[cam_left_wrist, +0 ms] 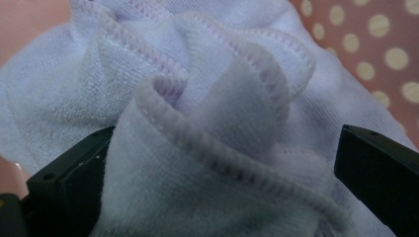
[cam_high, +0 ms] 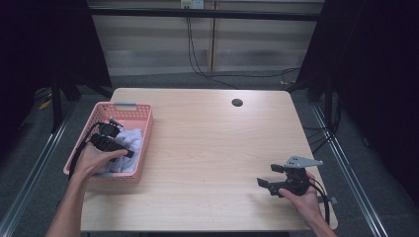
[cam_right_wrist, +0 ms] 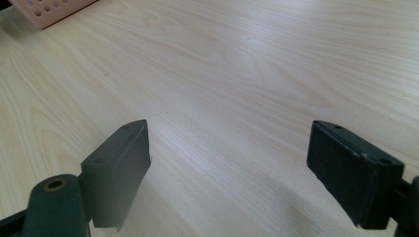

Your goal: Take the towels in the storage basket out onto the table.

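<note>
Table (cam_high: 207,148) of pale wood, largest thing here, mostly bare. Pink perforated plastic basket (cam_high: 141,112) sits at its left edge; crumpled white terry cloth (cam_high: 129,143) lies inside it, not yet lifted out. Left gripper (cam_high: 112,143) reaches down into the basket, jaws spread wide either side of a hemmed fold of the cloth (cam_left_wrist: 207,123), fabric between them but not pinched. Right gripper (cam_high: 269,177) rests low at near right of the table, jaws wide, holding nothing. Judgement: early stage. Grasp is lined up, closing and lifting remain.
</note>
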